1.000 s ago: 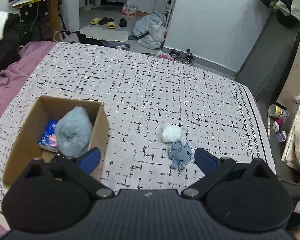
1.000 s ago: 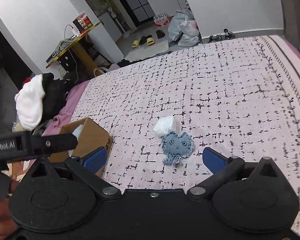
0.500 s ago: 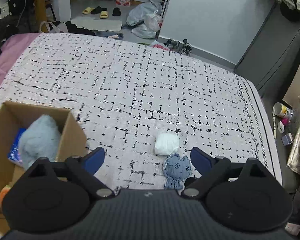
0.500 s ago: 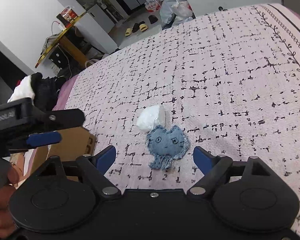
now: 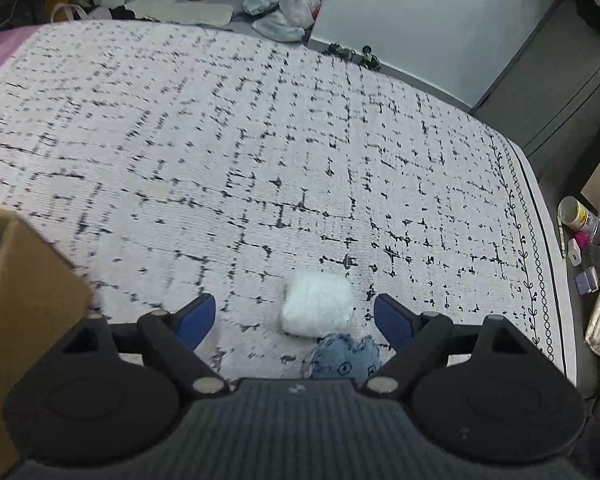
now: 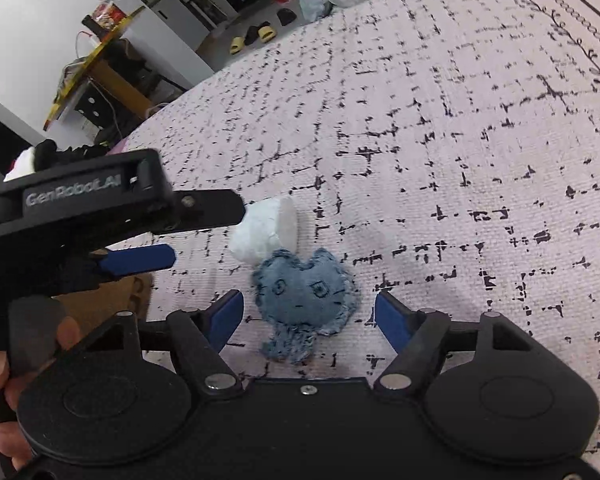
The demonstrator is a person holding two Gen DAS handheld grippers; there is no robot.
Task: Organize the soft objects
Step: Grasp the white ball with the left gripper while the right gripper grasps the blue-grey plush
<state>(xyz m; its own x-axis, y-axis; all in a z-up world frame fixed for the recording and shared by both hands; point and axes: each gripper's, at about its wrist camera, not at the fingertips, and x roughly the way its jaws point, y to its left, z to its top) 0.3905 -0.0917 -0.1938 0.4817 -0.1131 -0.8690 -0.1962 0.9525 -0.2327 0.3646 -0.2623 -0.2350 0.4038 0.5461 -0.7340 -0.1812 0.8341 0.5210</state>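
- Both jaws stand spread and grip nothing: the left gripper [image 5: 294,316] brackets the white soft bundle [image 5: 317,304]; the right gripper [image 6: 309,314] brackets the denim plush [image 6: 305,289].
- White soft bundle: lies on the bedspread [image 5: 260,152], touching the far edge of the denim plush.
- Denim plush: lies flat, stitched face up, just before the right fingers [image 6: 392,322].
- Left gripper, in the right wrist view: blue pad beside the bundle; contact appears unlikely but cannot be confirmed.
- Cardboard box [image 5: 24,300]: stands at the left, near the left gripper.
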